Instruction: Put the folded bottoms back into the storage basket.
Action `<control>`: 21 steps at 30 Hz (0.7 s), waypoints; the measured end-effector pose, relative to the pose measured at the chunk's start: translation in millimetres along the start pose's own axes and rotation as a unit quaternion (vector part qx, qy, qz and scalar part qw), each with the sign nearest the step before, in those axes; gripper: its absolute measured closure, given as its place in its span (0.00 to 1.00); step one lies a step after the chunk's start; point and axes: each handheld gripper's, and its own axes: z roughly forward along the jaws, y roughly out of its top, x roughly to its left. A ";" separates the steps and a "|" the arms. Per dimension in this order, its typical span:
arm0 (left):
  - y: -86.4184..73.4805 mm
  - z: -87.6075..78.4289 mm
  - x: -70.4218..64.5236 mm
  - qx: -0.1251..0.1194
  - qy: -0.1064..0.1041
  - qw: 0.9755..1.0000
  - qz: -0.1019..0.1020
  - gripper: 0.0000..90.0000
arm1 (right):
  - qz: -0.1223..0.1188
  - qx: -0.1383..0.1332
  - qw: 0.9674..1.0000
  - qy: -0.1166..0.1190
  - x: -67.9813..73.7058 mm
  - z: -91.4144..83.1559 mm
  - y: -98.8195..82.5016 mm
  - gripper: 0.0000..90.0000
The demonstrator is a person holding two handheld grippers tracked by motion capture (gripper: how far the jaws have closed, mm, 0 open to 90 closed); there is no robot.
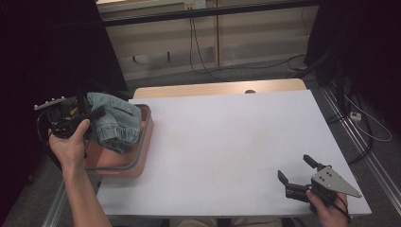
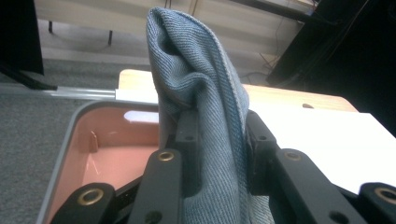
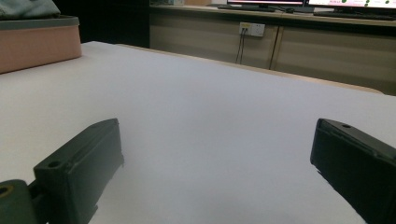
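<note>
Left gripper (image 1: 94, 115) clamped on bunched denim cloth (image 1: 116, 120), held up over pink bin (image 1: 137, 163) at table's (image 1: 227, 137) left edge. Right gripper (image 1: 297, 171) w/ jaws spread wide, nothing in them, low over table's near-right corner.

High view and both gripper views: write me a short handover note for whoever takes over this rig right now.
Left tool: shut on the folded blue denim garment, held above the pink plastic bin with a grey rim at the table's left edge.
Right tool: open, holding nothing, low over the white table near its front right corner.
Done: garment gripped, and it looks lifted clear of the bin floor.
Left: probably carry it over to the bare table and lay it down; the right tool is free to help.
</note>
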 end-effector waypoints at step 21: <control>-12.1 23.2 15.3 0.048 -0.024 0.999 0.002 0.80 | -0.001 0.001 1.000 0.003 0.6 0.3 0.1 0.02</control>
